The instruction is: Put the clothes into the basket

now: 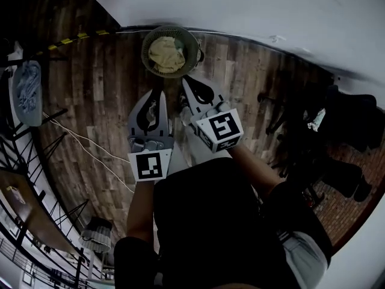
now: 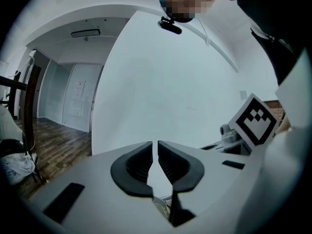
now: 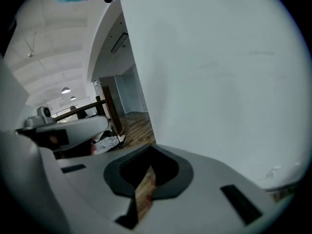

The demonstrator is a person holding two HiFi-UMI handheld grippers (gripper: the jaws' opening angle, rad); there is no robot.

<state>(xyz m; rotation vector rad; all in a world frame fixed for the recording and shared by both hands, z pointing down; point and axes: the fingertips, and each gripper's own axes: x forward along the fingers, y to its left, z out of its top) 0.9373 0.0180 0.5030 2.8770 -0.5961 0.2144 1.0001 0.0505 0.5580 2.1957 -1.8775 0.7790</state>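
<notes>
**Markings.** Each claw carries a cube with a black-and-white square marker. The left cube (image 1: 149,165) and the right cube (image 1: 221,129) are the only printed surfaces that can be made out.

**Basket.** The round basket (image 1: 191,44) stands on the wooden floor (image 1: 90,89), close against the white wall (image 1: 240,11). A pale yellow cloth (image 1: 165,54) lies crumpled inside it. A light blue garment (image 1: 27,89) hangs on a dark rack, well apart from the basket, towards the left edge of the head view.

**Left claw.** The left claw (image 1: 160,95) is below the basket in the head view and clear of its rim. Its jaws are all but together. In the left gripper view only a thin slit shows between the pads, and the wall is seen through it. Nothing is gripped.

**Right claw.** The right claw (image 1: 186,80) points at the basket, with its tips just short of the rim. In the right gripper view the jaws are fully closed and hold no cloth.
</notes>
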